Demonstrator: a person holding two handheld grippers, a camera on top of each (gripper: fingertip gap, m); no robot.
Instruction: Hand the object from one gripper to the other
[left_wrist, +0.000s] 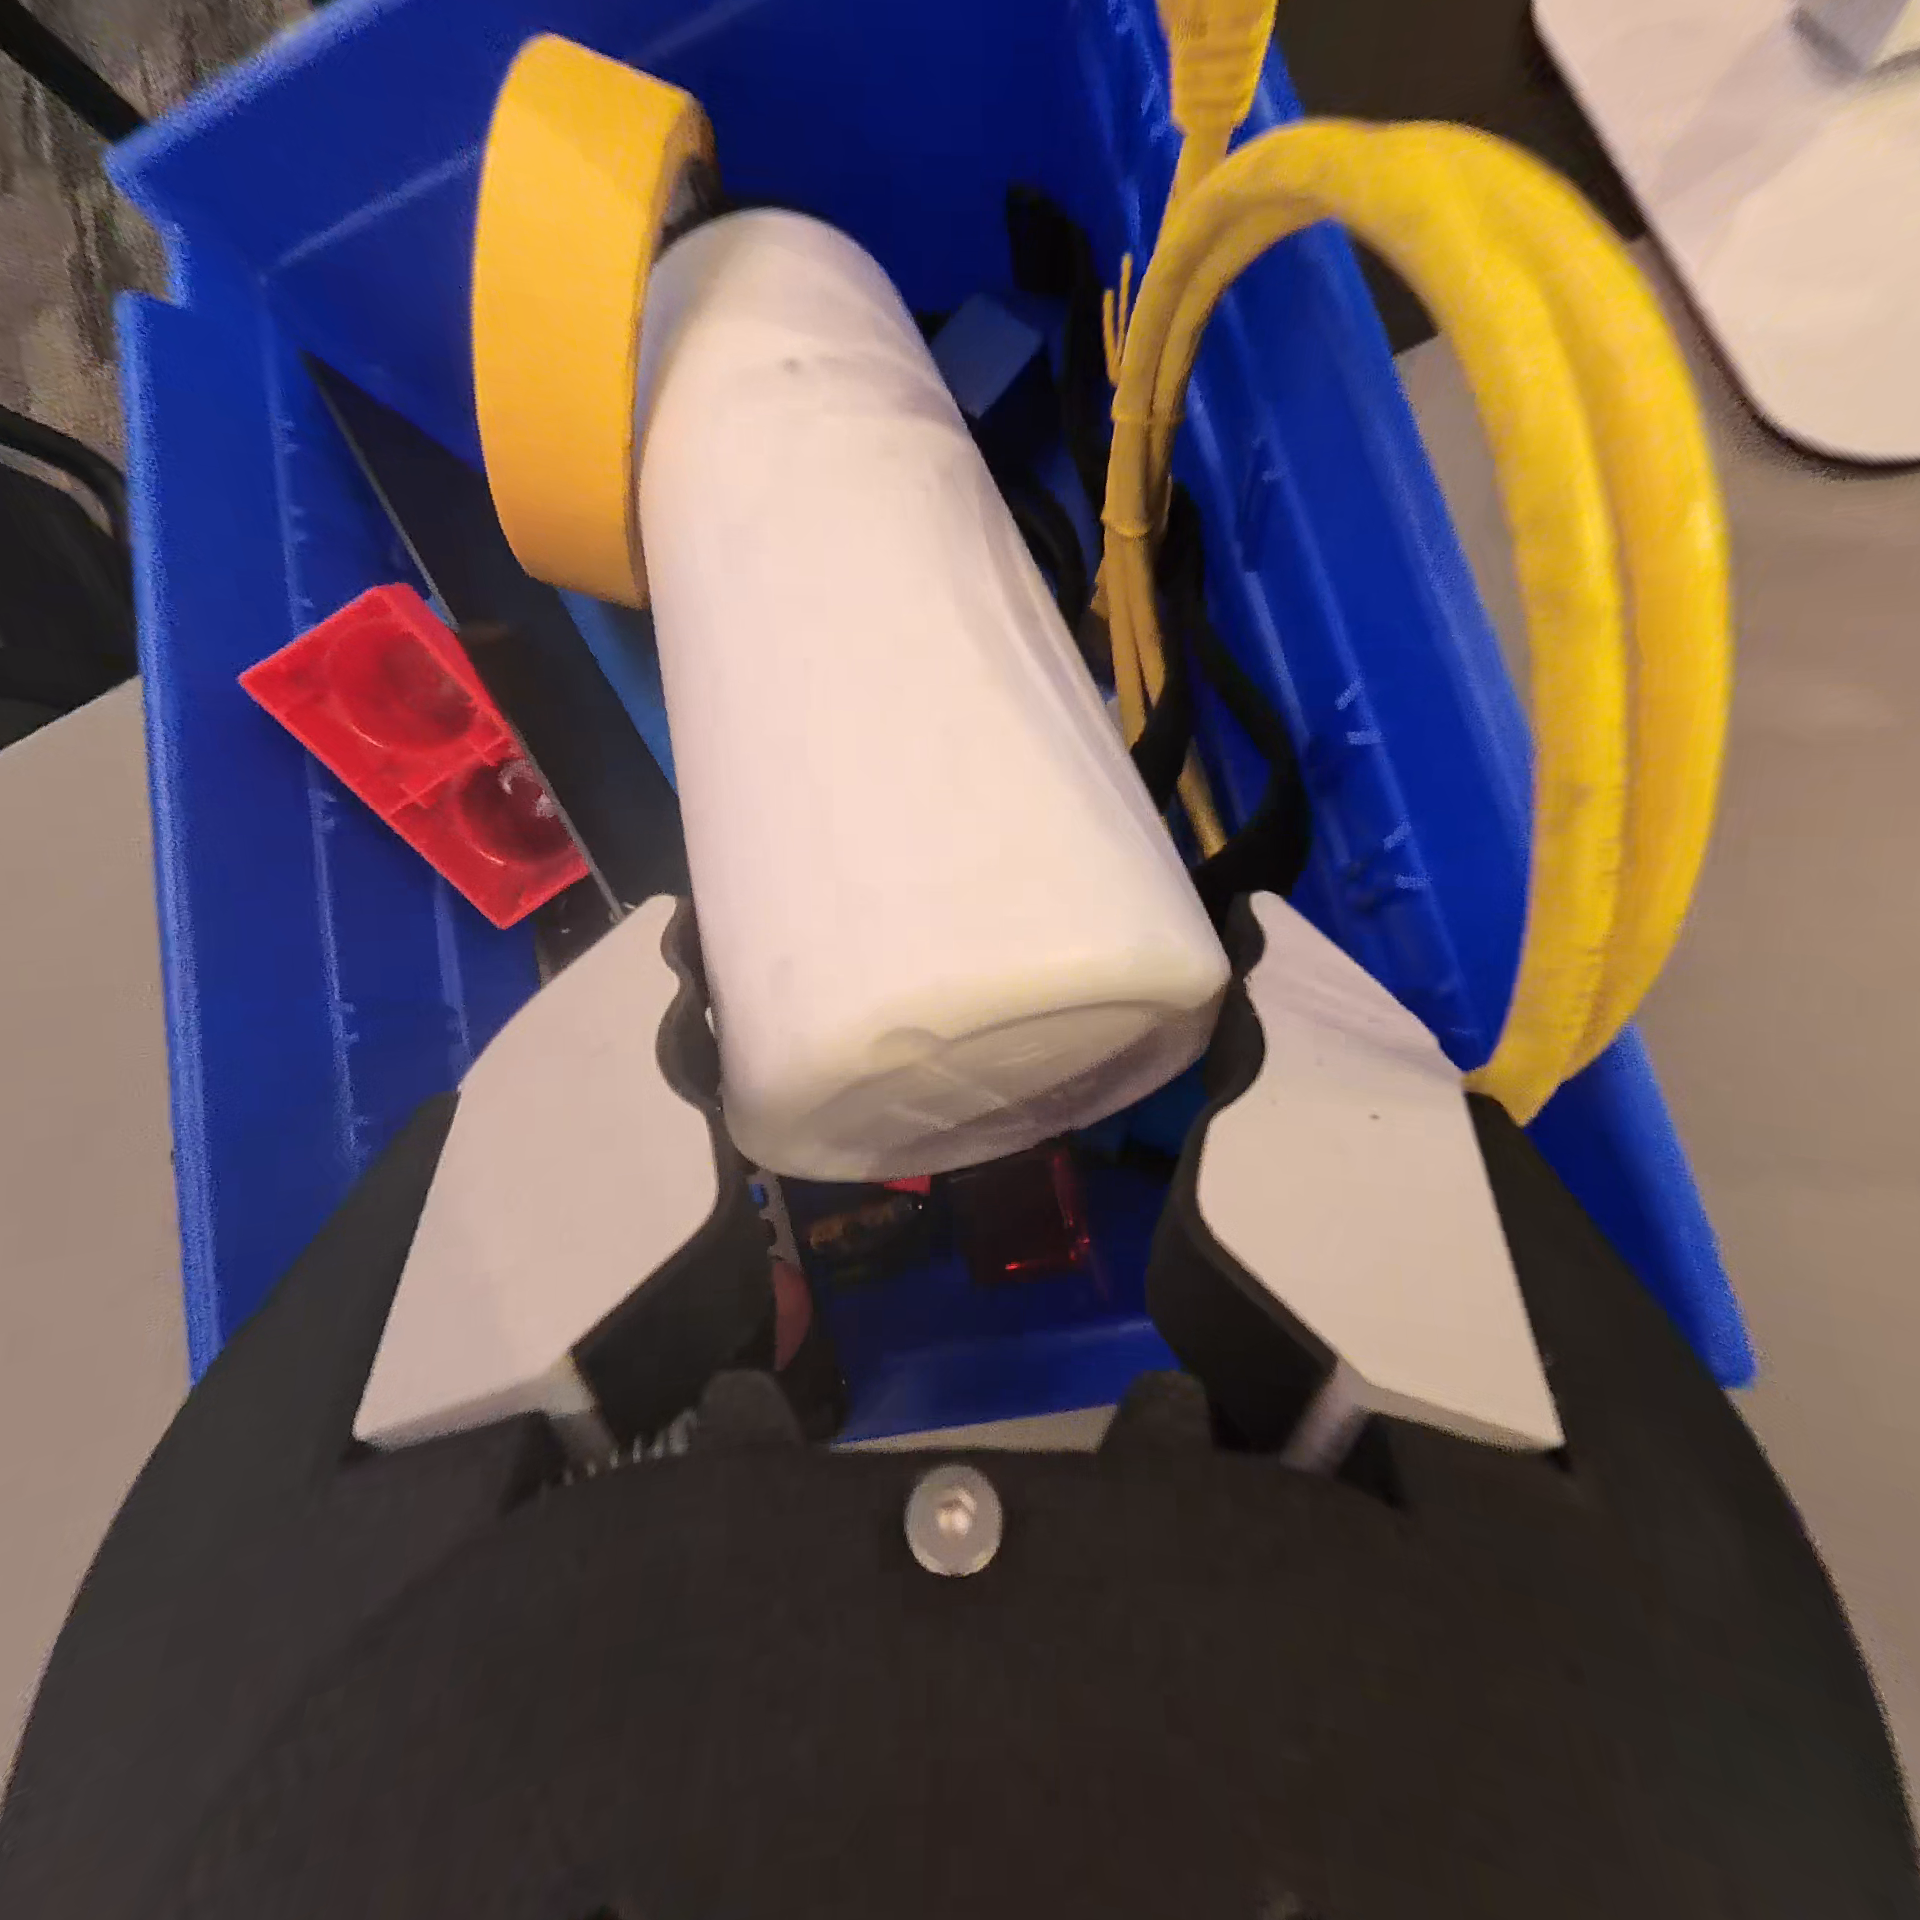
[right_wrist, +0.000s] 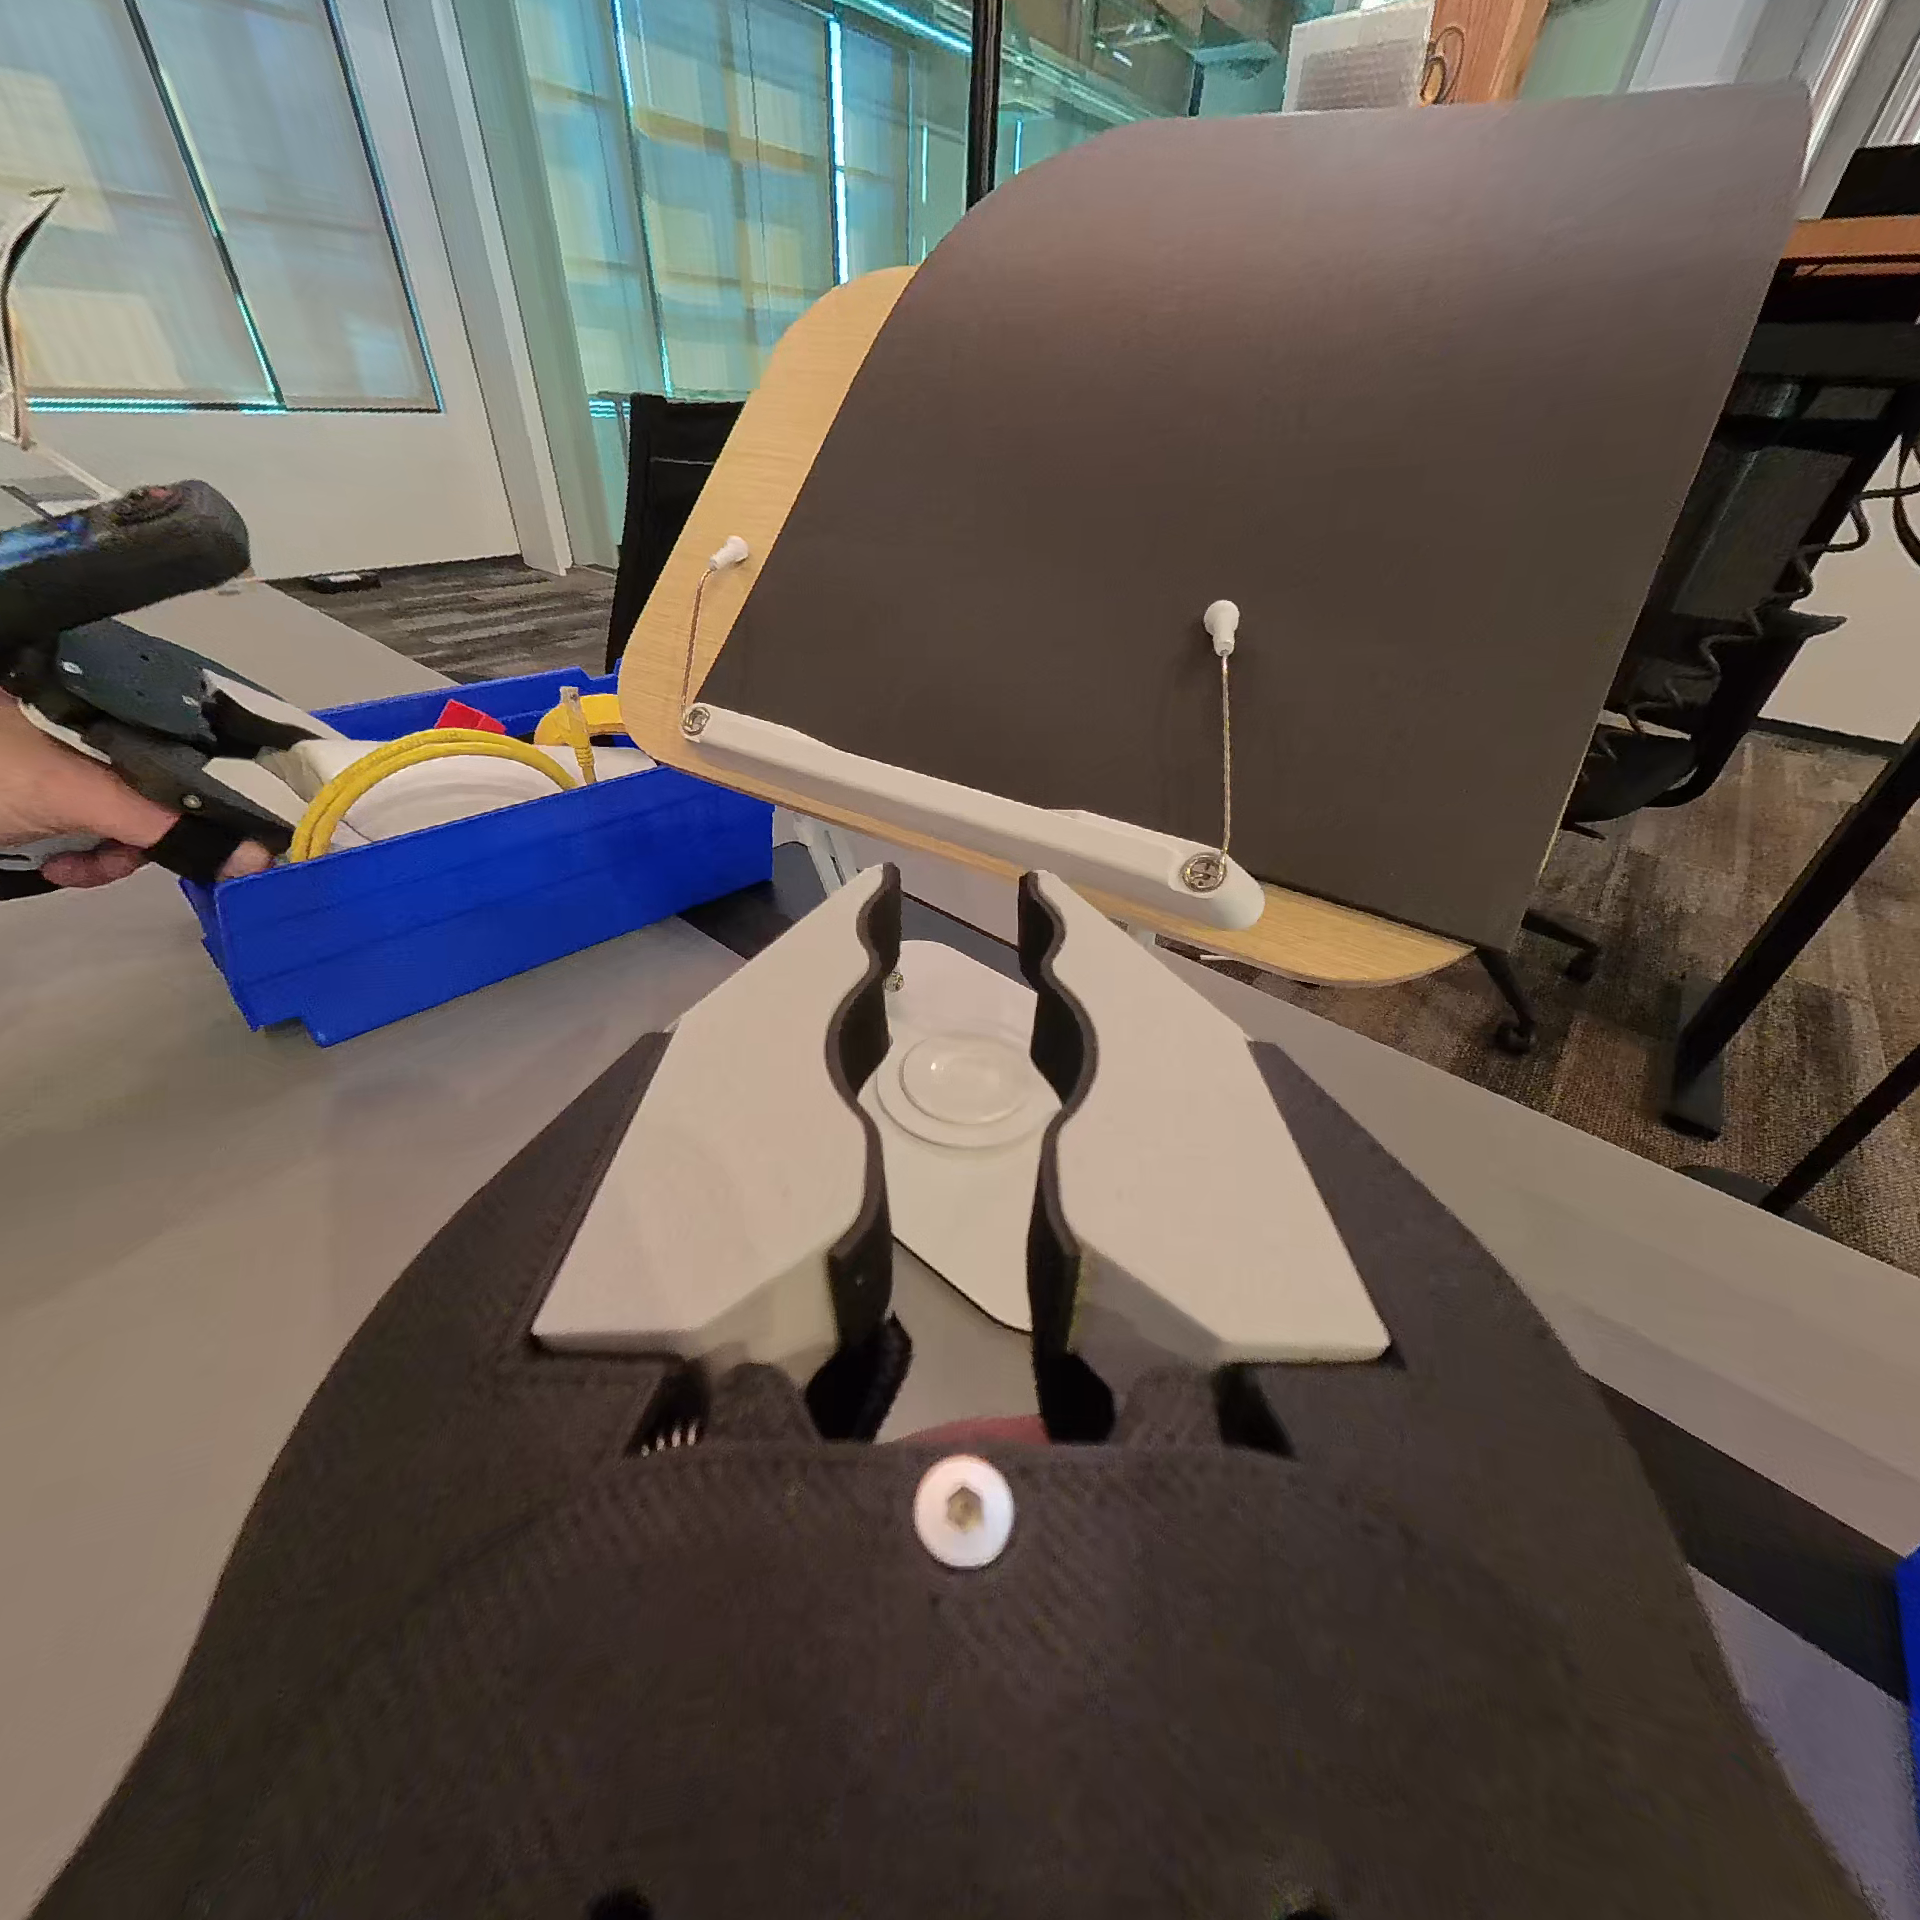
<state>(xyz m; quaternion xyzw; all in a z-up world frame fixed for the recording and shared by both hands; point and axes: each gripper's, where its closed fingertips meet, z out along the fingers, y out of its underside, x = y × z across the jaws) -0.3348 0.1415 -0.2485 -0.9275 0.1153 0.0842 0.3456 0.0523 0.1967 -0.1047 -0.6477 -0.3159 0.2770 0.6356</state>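
Observation:
A white bottle (left_wrist: 883, 675) lies slanted in a blue bin (left_wrist: 239, 727), its flat base toward me. My left gripper (left_wrist: 961, 997) has its two fingers against both sides of the bottle's base end, closed on it. The right wrist view shows this gripper (right_wrist: 281, 758) at the bin's (right_wrist: 499, 894) left end, held by a hand (right_wrist: 62, 810). My right gripper (right_wrist: 956, 935) is open and empty, low over the grey table, well right of the bin.
The bin also holds a yellow tape roll (left_wrist: 561, 312), a coiled yellow cable (left_wrist: 1558, 520), a red block (left_wrist: 416, 738) and small items under the bottle. A tilted dark board on a stand (right_wrist: 1299, 468) rises just beyond my right gripper, above its white base (right_wrist: 956, 1091). Tip to tip, the grippers are about 40 centimeters apart.

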